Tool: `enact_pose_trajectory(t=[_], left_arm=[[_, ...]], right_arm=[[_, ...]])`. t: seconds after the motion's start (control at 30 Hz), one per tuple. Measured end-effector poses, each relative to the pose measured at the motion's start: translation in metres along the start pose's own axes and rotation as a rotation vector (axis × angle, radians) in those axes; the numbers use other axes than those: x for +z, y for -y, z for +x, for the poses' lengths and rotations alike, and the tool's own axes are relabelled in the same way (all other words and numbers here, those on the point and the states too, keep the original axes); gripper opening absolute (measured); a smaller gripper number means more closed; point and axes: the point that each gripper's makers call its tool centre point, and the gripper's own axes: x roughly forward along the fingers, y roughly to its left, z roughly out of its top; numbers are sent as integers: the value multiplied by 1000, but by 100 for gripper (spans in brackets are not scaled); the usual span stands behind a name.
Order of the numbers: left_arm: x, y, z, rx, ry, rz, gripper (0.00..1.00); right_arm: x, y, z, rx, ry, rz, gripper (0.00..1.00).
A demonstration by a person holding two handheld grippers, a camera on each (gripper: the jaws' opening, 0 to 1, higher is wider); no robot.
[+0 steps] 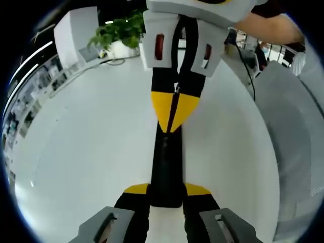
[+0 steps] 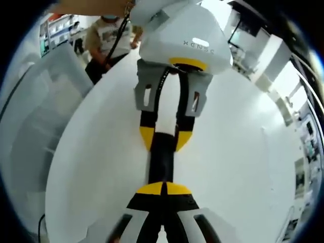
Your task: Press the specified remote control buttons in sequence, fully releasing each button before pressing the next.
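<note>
A long, slim black remote control point(image 1: 166, 172) point(image 2: 161, 159) lies flat on the smooth white table point(image 1: 81, 152) point(image 2: 238, 152), stretched between the two claws that face each other along its length.

In the left gripper view, the left claw point(image 1: 166, 195) rises from the bottom edge, its black jaws with yellow tips set narrowly apart on either side of the remote's near end, touching or just beside its edges. From the top of that view the right claw point(image 1: 174, 119) comes in, its yellow-tipped jaws pinched together to a point that rests on the remote's far part.

In the right gripper view, the right claw point(image 2: 163, 188) shows the same closed tips pressed on the remote, and the left claw point(image 2: 163, 137) straddles the other end.

A potted green plant point(image 1: 119, 31) stands at the table's far edge. A person in a printed shirt point(image 2: 109, 35) is beyond the table.
</note>
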Motion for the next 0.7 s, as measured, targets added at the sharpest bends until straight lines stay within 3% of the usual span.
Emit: enact_pose_trajectory(t=[0.7], left_arm=[[0, 0, 0, -2, -4, 0, 24]], right_arm=[[-4, -8, 9, 31, -23, -8, 0]])
